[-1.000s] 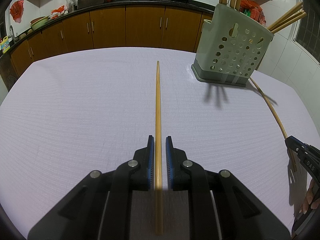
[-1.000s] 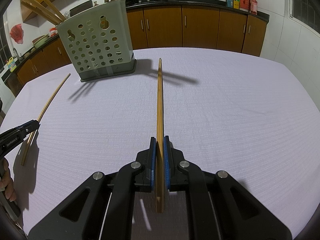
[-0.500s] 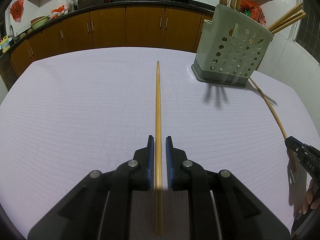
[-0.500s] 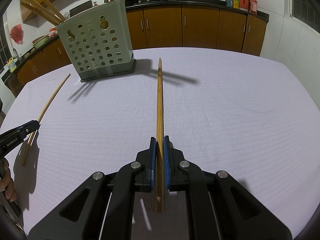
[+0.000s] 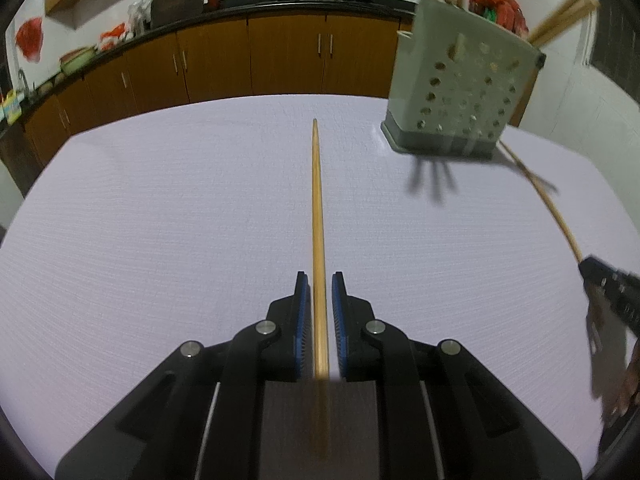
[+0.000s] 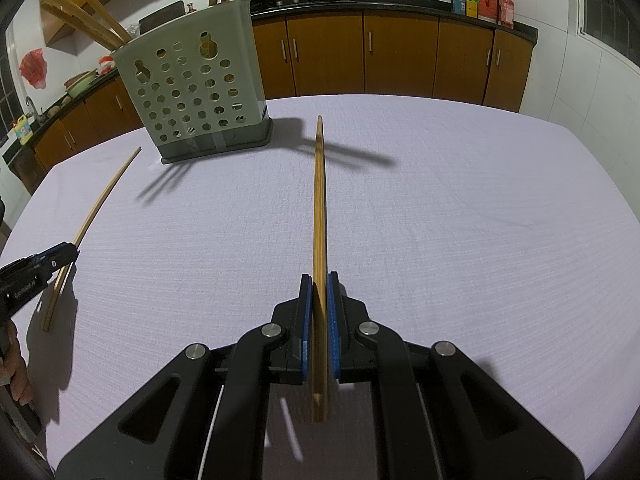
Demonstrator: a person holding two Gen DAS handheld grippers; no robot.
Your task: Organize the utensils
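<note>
A wooden chopstick (image 5: 318, 208) lies on the white tablecloth between the pads of my left gripper (image 5: 320, 280); a narrow gap shows on each side, so the jaws stand slightly open around it. My right gripper (image 6: 319, 280) is shut on a second chopstick (image 6: 319, 200) and holds it pointing forward, lifted off the cloth. The grey-green perforated utensil holder (image 5: 460, 92) stands at the far right in the left wrist view and at the far left in the right wrist view (image 6: 192, 92). It holds several chopsticks.
The right gripper's tip (image 5: 612, 284) and its chopstick show at the right edge of the left wrist view. The left gripper (image 6: 36, 268) and its chopstick show at the left edge of the right wrist view. Wooden cabinets (image 6: 400, 60) and a counter stand behind the table.
The right gripper has lifted and tilted slightly with its chopstick. The left gripper has moved a little, and the holder looks blurred in its view. Its jaws remain around the chopstick.
</note>
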